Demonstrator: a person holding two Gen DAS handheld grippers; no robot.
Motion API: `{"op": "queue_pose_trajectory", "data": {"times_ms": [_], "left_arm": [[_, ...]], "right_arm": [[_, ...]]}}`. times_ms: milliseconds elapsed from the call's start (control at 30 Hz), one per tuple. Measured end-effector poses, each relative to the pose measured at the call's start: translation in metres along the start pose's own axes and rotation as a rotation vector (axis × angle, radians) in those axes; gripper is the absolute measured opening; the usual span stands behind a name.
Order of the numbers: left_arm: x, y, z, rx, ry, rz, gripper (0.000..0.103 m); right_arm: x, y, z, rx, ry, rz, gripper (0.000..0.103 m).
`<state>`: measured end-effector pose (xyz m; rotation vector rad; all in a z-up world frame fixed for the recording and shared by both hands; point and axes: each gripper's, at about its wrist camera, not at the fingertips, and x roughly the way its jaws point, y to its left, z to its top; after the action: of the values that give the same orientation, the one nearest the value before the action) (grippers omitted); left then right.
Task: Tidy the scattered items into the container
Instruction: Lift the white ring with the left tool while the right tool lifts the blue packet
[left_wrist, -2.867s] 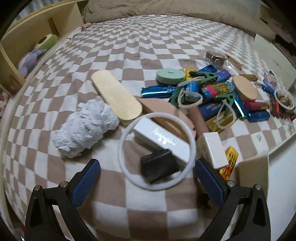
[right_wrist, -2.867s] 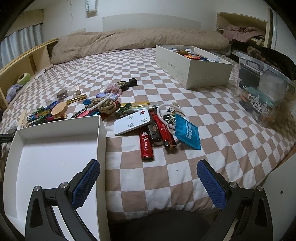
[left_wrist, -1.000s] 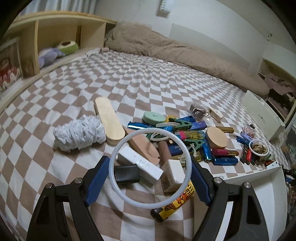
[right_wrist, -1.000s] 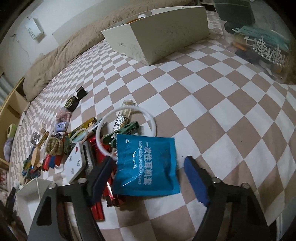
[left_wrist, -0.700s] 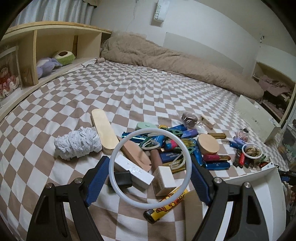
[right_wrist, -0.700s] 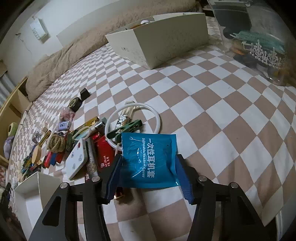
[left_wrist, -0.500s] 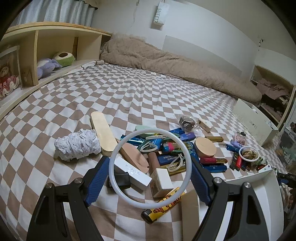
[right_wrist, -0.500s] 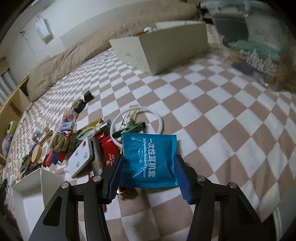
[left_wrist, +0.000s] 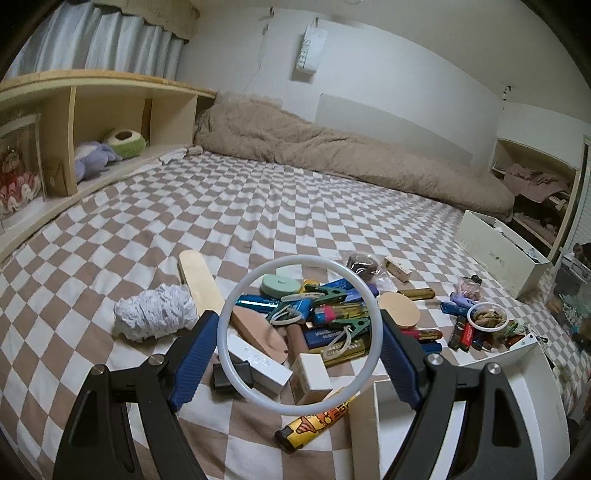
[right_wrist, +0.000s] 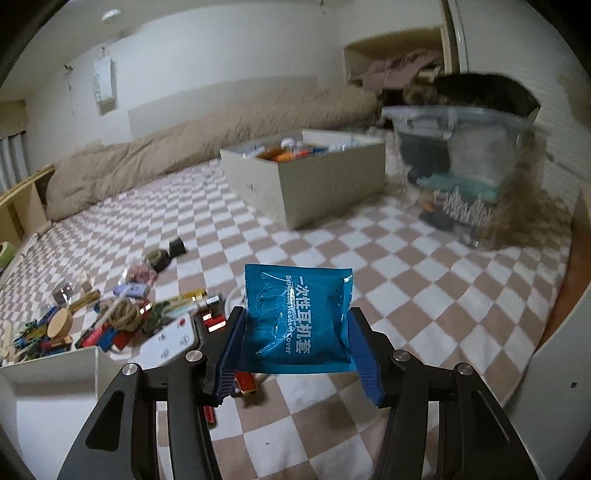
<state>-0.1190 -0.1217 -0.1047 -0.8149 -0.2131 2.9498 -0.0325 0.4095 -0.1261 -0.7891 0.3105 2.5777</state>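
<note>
Carrying two items at once: the left gripper (left_wrist: 299, 354) is pinched on a white ring (left_wrist: 299, 334), held across its width by both blue pads; the right gripper (right_wrist: 295, 354) is pinched on a blue sachet (right_wrist: 297, 319), held by its two side edges above the checked bedspread (right_wrist: 332, 258). The white tray (left_wrist: 517, 398), taken to be the container, lies near right in the left view and near left in the right view (right_wrist: 48, 398), so it sits between the two grippers. Loose items remain heaped far of the tray: lighters, clips, a remote (right_wrist: 168, 341), a yellow lighter (left_wrist: 317, 424) just beside the tray wall.

Judgement on the step: each load should be brought over the tray floor, past the raised wall, and lowered before the pads are let apart. The sachet is limp and gripped only at its edges, so tilting is best avoided. The ring is thin; extra squeeze may spring it out.

Writing read: sachet printed "Disposable Headset Cover" with Chinese characters above. A white box (left_wrist: 258, 363) under the ring carries script too small to read
</note>
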Motion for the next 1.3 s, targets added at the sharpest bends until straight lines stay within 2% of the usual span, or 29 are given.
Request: {"op": "queue_pose_trajectory", "data": {"times_ms": [100, 333, 600, 700, 833, 933, 1300], "left_arm": [[-0.006, -0.007, 0.000, 0.034, -0.033, -0.007, 0.084], [-0.025, -0.013, 0.005, 0.055, -0.096, -0.019, 0.084], [-0.032, -0.015, 0.007, 0.049, -0.056, -0.055, 0.084], [-0.042, -0.018, 0.009, 0.044, -0.053, -0.071, 0.084], [-0.052, -0.028, 0.006, 0.057, -0.044, -0.088, 0.084], [-0.060, -0.040, 0.002, 0.077, -0.035, -0.100, 0.084], [-0.078, -0.076, -0.009, 0.120, 0.005, -0.126, 0.084]], "right_arm": [[-0.016, 0.009, 0.001, -0.038, -0.062, 0.003, 0.056], [-0.042, 0.039, -0.002, -0.121, -0.114, 0.035, 0.056], [-0.068, 0.069, -0.001, -0.182, -0.128, 0.102, 0.056], [-0.077, 0.077, 0.000, -0.175, -0.117, 0.149, 0.056], [-0.081, 0.082, 0.002, -0.122, -0.054, 0.278, 0.056], [-0.085, 0.089, 0.000, -0.112, -0.029, 0.332, 0.056], [-0.090, 0.117, -0.023, -0.173, 0.049, 0.410, 0.056]]}}
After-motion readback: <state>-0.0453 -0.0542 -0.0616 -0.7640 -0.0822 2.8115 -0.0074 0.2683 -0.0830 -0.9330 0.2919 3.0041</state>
